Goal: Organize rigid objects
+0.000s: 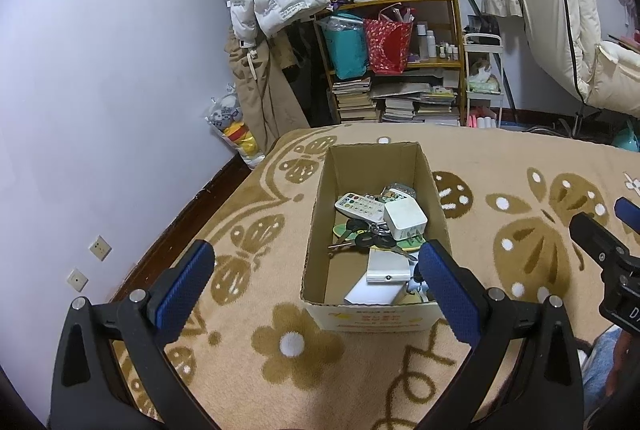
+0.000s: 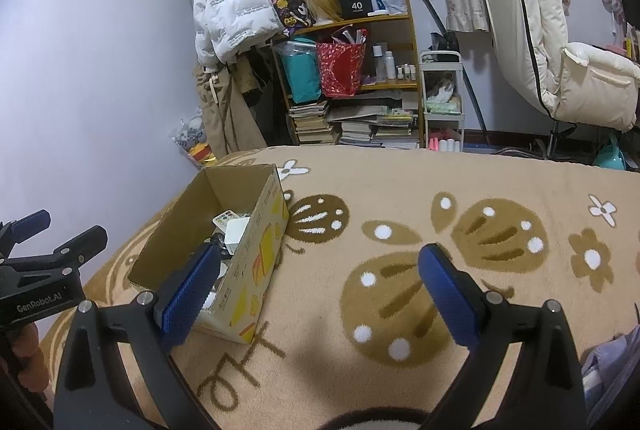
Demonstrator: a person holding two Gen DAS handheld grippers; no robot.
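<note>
Here the cardboard box (image 1: 376,230) sat on the patterned blanket (image 1: 500,165), holding a remote (image 1: 358,207), a white charger (image 1: 404,220) and keys (image 1: 372,241). Left gripper (image 1: 316,270) hung spread, empty, before the box; right gripper (image 2: 316,286) gaped empty just beside it.

Ahead of the wide-open left gripper (image 1: 316,266) the open-topped cardboard box (image 1: 320,213) blocks low passage with its walls, while bare blanket (image 2: 400,189) lies free between and beyond the wide-open right gripper (image 2: 320,270), the box just left.
</note>
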